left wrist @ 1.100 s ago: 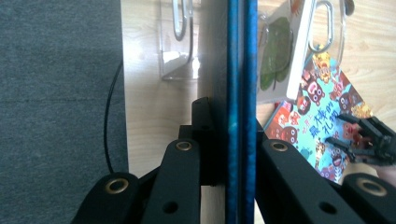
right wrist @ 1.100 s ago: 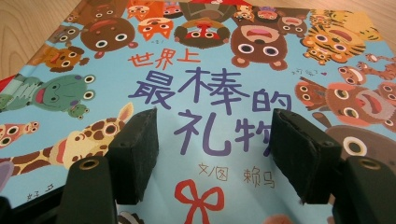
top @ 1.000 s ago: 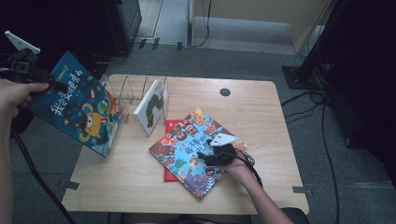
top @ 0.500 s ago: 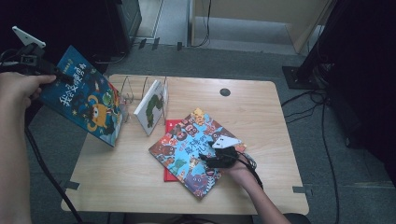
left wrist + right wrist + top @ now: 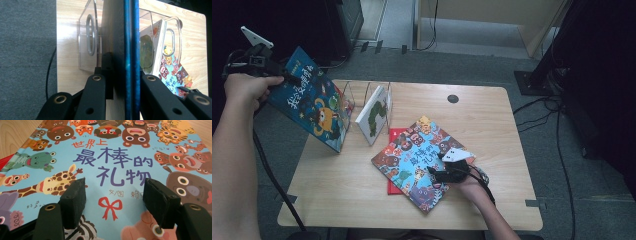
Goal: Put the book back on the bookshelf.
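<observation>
My left gripper (image 5: 281, 78) is shut on the top edge of a blue picture book (image 5: 314, 107), which hangs tilted over the table's left edge beside a clear book rack (image 5: 346, 96). In the left gripper view the book's blue edge (image 5: 130, 50) runs straight up between the jaws of the left gripper (image 5: 125, 82), with the rack (image 5: 87, 45) behind it. A white book (image 5: 374, 114) leans in the rack. My right gripper (image 5: 438, 173) stands open over a light-blue animal picture book (image 5: 417, 155) lying flat; in the right gripper view the right gripper (image 5: 113, 195) has its pads over the animal book's cover (image 5: 112, 162).
A red book (image 5: 395, 134) lies under the animal book. The wooden table (image 5: 492, 125) has a round black grommet (image 5: 453, 98) at the back. Grey carpet surrounds the table, with dark equipment and cables at the left and right.
My left hand has carried the blue book to the right, closer to the rack and the table's left edge. The right gripper has stayed on the animal book.
</observation>
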Tool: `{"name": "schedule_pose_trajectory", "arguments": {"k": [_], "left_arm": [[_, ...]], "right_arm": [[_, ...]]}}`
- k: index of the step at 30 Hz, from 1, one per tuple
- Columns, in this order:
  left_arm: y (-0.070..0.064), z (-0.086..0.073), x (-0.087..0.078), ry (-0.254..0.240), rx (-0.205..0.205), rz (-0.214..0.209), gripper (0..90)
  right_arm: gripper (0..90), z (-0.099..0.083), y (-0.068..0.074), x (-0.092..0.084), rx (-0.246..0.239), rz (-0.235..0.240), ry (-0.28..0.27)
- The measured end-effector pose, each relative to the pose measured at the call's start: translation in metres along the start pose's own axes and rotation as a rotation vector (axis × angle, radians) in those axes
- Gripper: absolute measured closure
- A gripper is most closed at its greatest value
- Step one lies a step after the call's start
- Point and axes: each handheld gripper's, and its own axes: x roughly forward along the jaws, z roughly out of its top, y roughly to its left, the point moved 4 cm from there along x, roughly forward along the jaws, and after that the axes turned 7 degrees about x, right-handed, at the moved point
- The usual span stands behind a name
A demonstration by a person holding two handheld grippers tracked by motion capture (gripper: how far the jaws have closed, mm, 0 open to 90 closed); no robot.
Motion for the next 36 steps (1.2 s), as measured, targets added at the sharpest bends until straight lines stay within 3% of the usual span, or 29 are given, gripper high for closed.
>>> {"name": "schedule_pose_trajectory", "arguments": {"k": [6,9,12,22,27,36], "left_arm": [[0.002,-0.001,-0.001,-0.008,0.034,0.005,77.8],[0.003,-0.003,-0.001,-0.003,0.057,0.029,69.2],[0.005,-0.005,-0.001,-0.004,0.076,0.023,65.0],[0.003,-0.005,-0.009,-0.026,0.094,0.015,51.2],[0.001,-0.007,-0.024,-0.059,0.109,0.010,48.9],[-0.008,-0.014,-0.063,-0.104,0.135,0.043,47.2]], "right_arm": [[35.1,-0.001,-0.001,-0.001,-0.002,0.001,-0.003],[35.0,-0.001,-0.001,-0.001,-0.002,0.001,-0.004],[35.0,-0.001,-0.001,-0.001,-0.003,0.001,-0.004],[35.1,-0.002,-0.001,-0.002,-0.002,0.007,-0.001],[35.1,-0.002,-0.002,-0.003,-0.001,0.009,-0.002],[35.1,-0.002,-0.003,-0.003,0.005,0.016,-0.003]]}}
